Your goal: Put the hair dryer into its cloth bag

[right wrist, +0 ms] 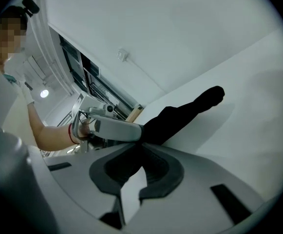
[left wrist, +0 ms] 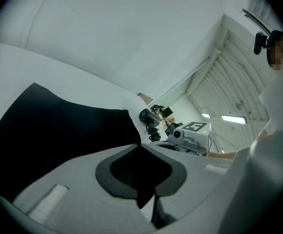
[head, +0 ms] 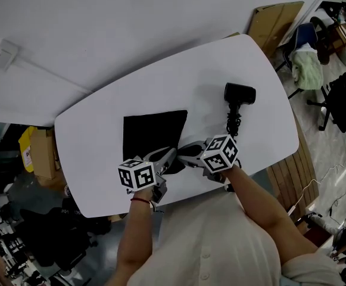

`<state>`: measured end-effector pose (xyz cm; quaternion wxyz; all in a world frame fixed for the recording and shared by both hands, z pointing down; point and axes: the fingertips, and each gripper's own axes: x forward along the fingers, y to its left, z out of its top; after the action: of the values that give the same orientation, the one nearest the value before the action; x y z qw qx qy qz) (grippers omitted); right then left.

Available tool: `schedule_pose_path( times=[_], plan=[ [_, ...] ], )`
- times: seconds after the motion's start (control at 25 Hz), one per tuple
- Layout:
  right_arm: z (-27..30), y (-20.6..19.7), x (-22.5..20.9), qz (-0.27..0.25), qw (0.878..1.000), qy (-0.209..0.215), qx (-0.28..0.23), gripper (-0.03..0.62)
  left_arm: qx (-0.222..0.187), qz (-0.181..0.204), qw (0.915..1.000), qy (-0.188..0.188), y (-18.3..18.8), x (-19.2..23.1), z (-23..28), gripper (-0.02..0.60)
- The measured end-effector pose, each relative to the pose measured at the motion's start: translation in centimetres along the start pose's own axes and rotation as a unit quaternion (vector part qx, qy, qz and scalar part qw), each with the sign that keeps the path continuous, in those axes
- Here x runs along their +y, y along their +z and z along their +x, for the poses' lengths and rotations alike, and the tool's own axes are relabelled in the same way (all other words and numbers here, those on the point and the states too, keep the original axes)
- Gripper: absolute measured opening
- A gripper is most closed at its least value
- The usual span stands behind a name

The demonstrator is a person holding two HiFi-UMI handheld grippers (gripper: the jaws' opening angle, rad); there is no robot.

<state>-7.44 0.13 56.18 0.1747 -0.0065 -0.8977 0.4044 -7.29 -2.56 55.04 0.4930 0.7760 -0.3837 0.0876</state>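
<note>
Black cloth bag (head: 153,133): flat on the white surface (head: 95,137), straight ahead of the person, with its near right corner lying where the two grippers meet.
Person's left claw (left wrist: 139,145): jaws all but together, pinching the bag's edge. Black cloth fills the hollow between the pads in the left gripper view.
Person's right claw (right wrist: 141,145): narrow, its tips closed on the same cloth from the other side. Cloth takes the left part of the hollow, and the white surface shows through the rest.
Both claws: tips just beside each other, facing one another across that corner of the bag.
Dark hair dryer (head: 239,93): on the same surface, to the right of the cloth bag, well apart from it and fully outside it. Its barrel is at the far end and its handle points back toward the person.
Dryer's cord (head: 233,123): bunched in a tight coil at the handle's near end, just beyond the right claw's marker cube (head: 221,152).
Left wrist: a red band (head: 140,200) circles it.
Beyond the surface: brown cardboard (head: 275,18) leans past the far right corner.
</note>
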Motion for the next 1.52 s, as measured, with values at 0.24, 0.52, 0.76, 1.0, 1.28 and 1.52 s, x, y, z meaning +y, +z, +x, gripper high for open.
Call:
schedule_pose_path(
  times=[0.24, 0.52, 0.76, 1.0, 1.28, 1.52],
  plan=[
    [-0.3, -0.6, -0.5, -0.005, 1.0, -0.025, 0.015, 0.023, 0.005, 0.017, 0.9998, 0.007, -0.4, 0.0, 0.0, 0.025],
    [-1.8, -2.5, -2.8, 0.051, 0.995, -0.085, 0.029, 0.02, -0.005, 0.026, 0.9993, 0.025, 0.4, 0.4, -1.1, 0.025],
    [-2.9, -4.2, -4.5, 0.122, 0.986, -0.114, 0.02, 0.02, -0.028, 0.04, 0.9979, 0.043, 2.0, 0.4, -2.6, 0.025],
    [-2.9, -4.5, -4.7, 0.163, 0.981, -0.103, 0.0, 0.023, -0.037, 0.049, 0.997, 0.047, 2.5, -0.1, -3.0, 0.025],
    [-5.1, -3.9, -4.4, 0.122, 0.984, -0.127, 0.0, 0.153, -0.025, 0.049, 0.9975, 0.045, 1.9, 0.1, -2.2, 0.025],
    [-8.6, -1.9, -3.6, 0.067, 0.983, -0.169, -0.011, 0.153, -0.016, 0.05, 0.9977, 0.042, 1.4, 0.2, -1.3, 0.025]
  ],
)
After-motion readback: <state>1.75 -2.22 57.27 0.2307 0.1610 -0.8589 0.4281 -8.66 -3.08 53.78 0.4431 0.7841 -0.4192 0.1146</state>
